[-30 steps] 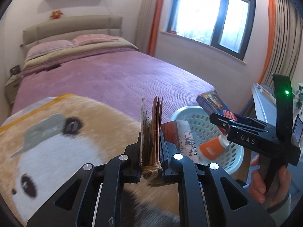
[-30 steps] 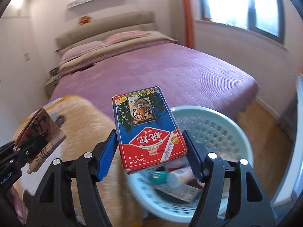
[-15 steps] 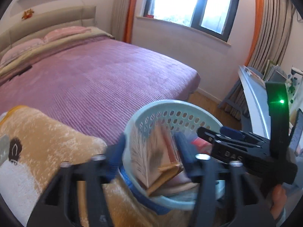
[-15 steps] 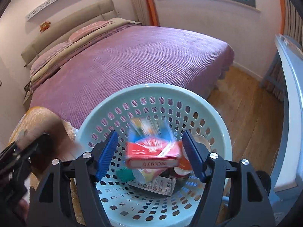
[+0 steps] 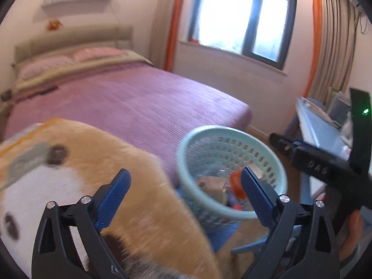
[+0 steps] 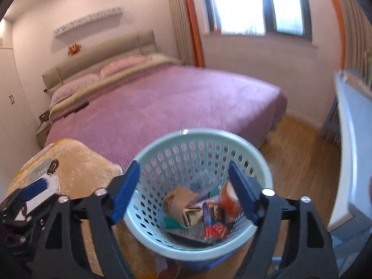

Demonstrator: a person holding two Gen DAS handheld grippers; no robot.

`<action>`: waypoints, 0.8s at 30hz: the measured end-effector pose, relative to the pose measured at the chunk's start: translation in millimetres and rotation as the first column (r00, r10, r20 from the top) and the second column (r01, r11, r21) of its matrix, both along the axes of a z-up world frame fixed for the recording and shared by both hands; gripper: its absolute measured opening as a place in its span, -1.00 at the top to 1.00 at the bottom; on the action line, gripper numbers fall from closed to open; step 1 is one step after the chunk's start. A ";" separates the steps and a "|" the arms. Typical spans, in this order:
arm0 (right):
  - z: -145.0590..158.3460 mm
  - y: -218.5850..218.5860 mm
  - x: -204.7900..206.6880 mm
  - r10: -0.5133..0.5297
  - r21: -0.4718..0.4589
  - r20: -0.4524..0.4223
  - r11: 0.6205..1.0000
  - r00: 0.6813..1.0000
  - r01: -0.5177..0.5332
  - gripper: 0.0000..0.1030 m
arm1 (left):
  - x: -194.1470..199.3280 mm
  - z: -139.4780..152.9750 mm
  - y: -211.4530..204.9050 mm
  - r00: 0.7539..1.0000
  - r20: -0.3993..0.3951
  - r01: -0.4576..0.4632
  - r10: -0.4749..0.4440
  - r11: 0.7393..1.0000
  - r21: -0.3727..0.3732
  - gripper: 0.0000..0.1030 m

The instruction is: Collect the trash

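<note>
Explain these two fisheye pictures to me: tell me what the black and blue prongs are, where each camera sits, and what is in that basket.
There is no robot here. A person carries a hand-held gripper in each hand, and each one has a wide-angle camera looking forward along its two fingers.

The left wrist view shows the left hand-held gripper; the right wrist view shows the right hand-held gripper. The black prongs with blue pads are their fingers. Both sets of jaws have just been opening, stand wide apart, and hold nothing.

Below them is a pale green perforated basket beside a bed with a purple cover and an orange plush blanket. In the basket lie the collected trash: a brown cardboard piece, a red and blue box, something orange and white, and more that is too blurred to name.

In the left view, the other gripper appears at the right edge, held by the person's hand.
</note>
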State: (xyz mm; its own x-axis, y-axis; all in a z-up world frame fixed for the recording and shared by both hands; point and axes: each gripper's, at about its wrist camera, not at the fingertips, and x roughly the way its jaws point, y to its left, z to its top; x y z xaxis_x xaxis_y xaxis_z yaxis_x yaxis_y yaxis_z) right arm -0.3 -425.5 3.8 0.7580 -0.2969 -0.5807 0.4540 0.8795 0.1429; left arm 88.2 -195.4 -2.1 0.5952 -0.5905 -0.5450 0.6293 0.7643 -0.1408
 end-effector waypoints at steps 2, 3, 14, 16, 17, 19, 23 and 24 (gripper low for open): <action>6.6 17.3 -8.2 0.010 -0.060 0.023 0.998 1.000 -0.009 -0.56 | -17.1 3.3 19.6 0.995 0.076 -0.072 0.070 0.997 0.019 -0.85; 9.0 26.8 -11.9 0.020 -0.088 0.036 0.996 0.999 -0.016 -0.56 | -23.3 4.3 26.7 0.990 0.105 -0.099 0.096 0.995 0.024 -0.85; -0.8 75.4 -28.8 0.082 -0.148 0.095 0.987 0.992 -0.068 -0.59 | -56.1 2.8 83.5 0.877 0.322 -0.355 0.357 0.932 -0.066 -0.85; -5.4 78.2 -28.8 0.080 -0.154 0.094 0.986 0.992 -0.065 -0.59 | -58.6 -1.0 86.3 0.876 0.307 -0.365 0.373 0.927 -0.084 -0.85; -7.4 79.0 -29.2 0.076 -0.158 0.094 0.986 0.993 -0.060 -0.59 | -58.2 -1.7 86.3 0.878 0.297 -0.366 0.374 0.927 -0.084 -0.85; -10.7 79.7 -29.2 0.067 -0.159 0.095 0.986 0.993 -0.052 -0.59 | -55.1 -1.1 86.2 0.891 0.271 -0.354 0.365 0.931 -0.091 -0.85; -12.8 83.3 -30.1 0.058 -0.157 0.103 0.987 0.993 -0.041 -0.59 | -53.2 -2.4 89.7 0.896 0.246 -0.355 0.369 0.930 -0.098 -0.85; -13.1 84.6 -30.7 0.060 -0.160 0.104 0.986 0.993 -0.043 -0.59 | -52.4 -3.0 90.0 0.899 0.239 -0.354 0.367 0.930 -0.097 -0.85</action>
State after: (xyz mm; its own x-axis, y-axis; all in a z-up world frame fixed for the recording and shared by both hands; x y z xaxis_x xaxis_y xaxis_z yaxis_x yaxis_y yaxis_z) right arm -31.0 -341.0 -9.3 0.8301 -0.3372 -0.4440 0.3972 0.9165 0.0466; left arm 35.8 -105.5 -5.1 0.8846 -0.3324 -0.3271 0.3316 0.9415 -0.0601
